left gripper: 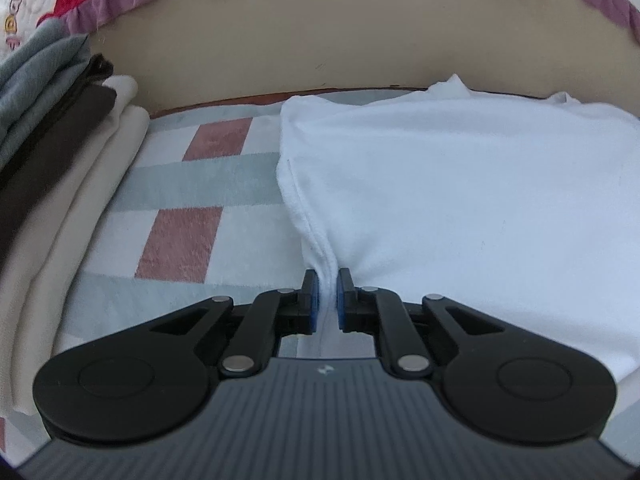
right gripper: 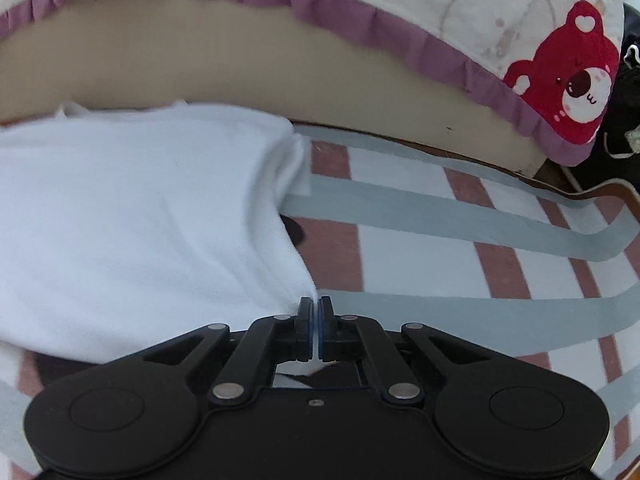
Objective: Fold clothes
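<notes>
- The left hand-held gripper (left gripper: 328, 276) is clamped on a pinched fold at the near left edge of the white garment (left gripper: 460, 200); the right hand-held gripper (right gripper: 316, 304) has its blue pads pressed together on a thin sliver of the garment's near right corner (right gripper: 120, 220).
- The checked rug (left gripper: 208, 184), in pink, grey-blue and white, carries the garment, which lies spread flat with its far edge against the beige bed base (right gripper: 200, 60).
- A frilled purple-edged quilt (right gripper: 400, 40) with a red bear print hangs over that base.
- A stack of folded clothes (left gripper: 60, 152), grey, dark brown and cream, sits along the rug's left edge.
</notes>
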A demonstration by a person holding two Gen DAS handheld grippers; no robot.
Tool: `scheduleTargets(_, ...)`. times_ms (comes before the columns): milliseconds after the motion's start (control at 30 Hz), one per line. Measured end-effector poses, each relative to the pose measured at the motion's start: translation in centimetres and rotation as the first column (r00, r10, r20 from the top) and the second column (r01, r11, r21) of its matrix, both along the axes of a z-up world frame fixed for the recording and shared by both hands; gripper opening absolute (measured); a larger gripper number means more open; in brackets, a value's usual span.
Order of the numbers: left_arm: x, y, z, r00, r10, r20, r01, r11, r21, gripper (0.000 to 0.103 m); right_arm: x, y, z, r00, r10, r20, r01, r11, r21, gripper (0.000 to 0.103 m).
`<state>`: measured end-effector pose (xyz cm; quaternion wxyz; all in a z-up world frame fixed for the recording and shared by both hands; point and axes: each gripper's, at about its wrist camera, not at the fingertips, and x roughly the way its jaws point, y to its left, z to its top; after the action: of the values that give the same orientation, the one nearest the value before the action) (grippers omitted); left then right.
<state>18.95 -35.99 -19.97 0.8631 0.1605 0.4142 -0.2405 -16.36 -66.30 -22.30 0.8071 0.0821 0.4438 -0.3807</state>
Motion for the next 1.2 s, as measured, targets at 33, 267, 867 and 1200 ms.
scheduleTargets(33, 0.0, 0.0, 0.0, 1.000, -0.002, 0.001, 0.002, 1.000, 0.004, 0.009, 0.1, -0.1, -0.3, 1.000, -0.005, -0.019, 0.005, 1.000, -0.010, 0.001)
scheduleTargets(267, -0.8, -0.4, 1.0, 0.999, -0.033, 0.005, 0.033, 0.999, 0.024, 0.010, -2.0, -2.2, 0.1, 0.978, -0.171, 0.118, 0.130, 0.945, 0.300, 0.011)
scheduleTargets(867, 1.7, 1.8, 0.0, 0.987, 0.064, -0.146, -0.078, 0.993, -0.091, 0.023, 1.0, -6.6, -0.3, 0.950, -0.082, 0.300, 0.006, 0.969, 0.247, 0.003)
scheduleTargets(1200, 1.6, 1.6, 1.9, 0.999, -0.003, -0.038, -0.004, 0.983, -0.181, 0.024, 0.3, -11.4, 0.1, 0.840, -0.215, 0.497, -0.026, 0.900, 0.434, 0.009)
